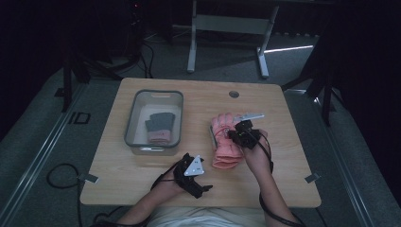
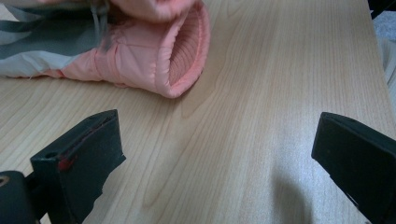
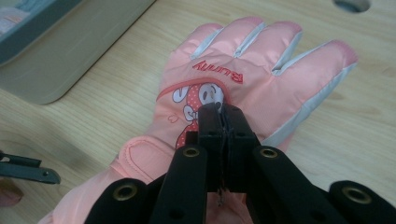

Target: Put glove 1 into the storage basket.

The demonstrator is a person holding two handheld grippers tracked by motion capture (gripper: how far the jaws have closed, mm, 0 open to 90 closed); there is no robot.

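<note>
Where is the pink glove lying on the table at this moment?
In the high view the pink glove lies on the table right of centre, right of the grey bin, under the right tool.

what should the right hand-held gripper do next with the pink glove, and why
Probably lift the pink glove a little and carry it toward the bin. The right hand-held gripper looks shut on a pinch of fabric at the glove's back, the glove lies flat on the table, and the bin already holds another glove. The left hand-held gripper is open, beside the cuff.
</note>
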